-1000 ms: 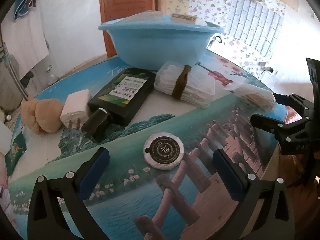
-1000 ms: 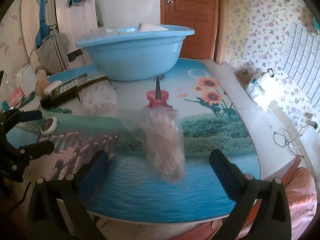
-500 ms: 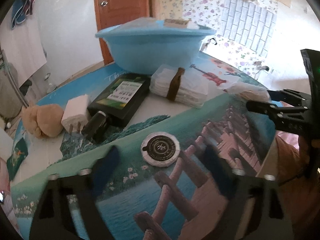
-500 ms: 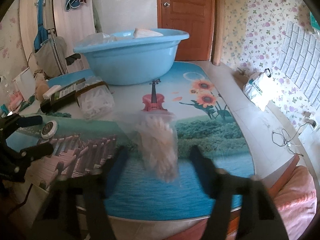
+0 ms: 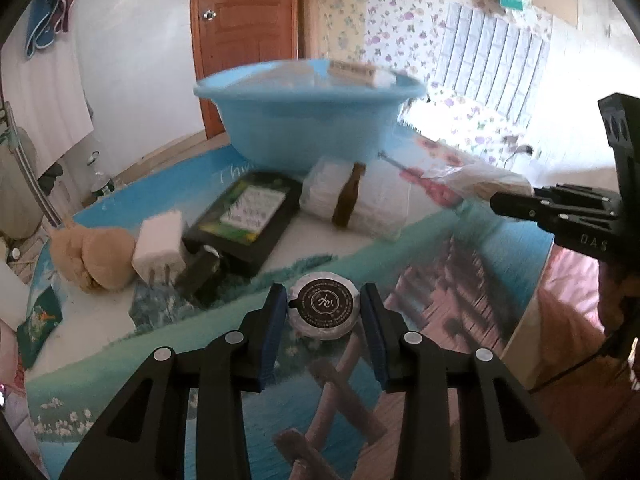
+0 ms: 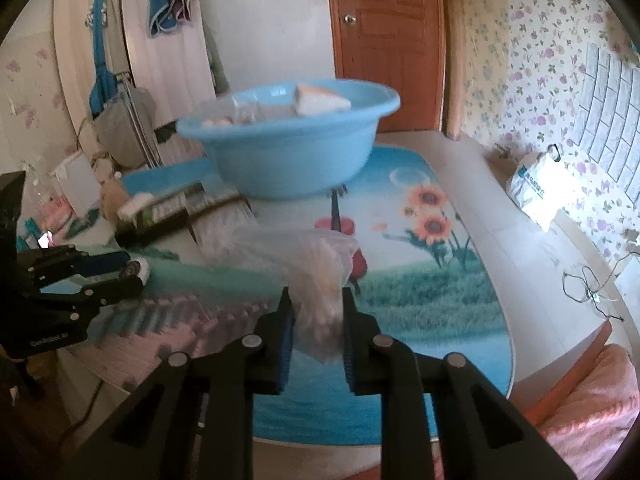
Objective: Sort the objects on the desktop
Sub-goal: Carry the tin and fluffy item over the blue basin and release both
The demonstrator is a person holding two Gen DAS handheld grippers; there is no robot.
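Floral wallpaper and a brown door (image 6: 386,44) sat behind a table (image 6: 472,312) covered in a printed landscape sheet, with a blue basin (image 5: 308,116) at 12 o'clock in both wrist views, already holding a few items. Left gripper (image 5: 324,322) had the round wrapped puck (image 5: 323,305) between its blue pads, jaws closing; pads looked at or just off the puck's rim at its 9 and 3 o'clock, contact not certain from the frame. Puck lay flat on the table, just ahead of the fingertips. My read: light, stiff disc, crinkly wrapper probably a bit slippery, so grip across the full diameter at the rim, not the wrapper flaps. Right gripper (image 6: 317,330) was clamped on the clear plastic bag (image 6: 320,280), jaws drawn close together on its lower end; the bag's open top flared toward 11 o'clock and its pale contents were too blurred to name. Likely soft, light and floppy: it would sag and could slide out of the film, so pinch through the bulk of the contents rather than loose film. Elsewhere in the left view: black box (image 5: 252,216) at 11 o'clock, white plug adapter (image 5: 160,244) and tan plush (image 5: 96,256) at 10 o'clock, banded white packet (image 5: 356,200) at 12 to 1 o'clock, all untouched. Basin looked like the drop target, a guess.
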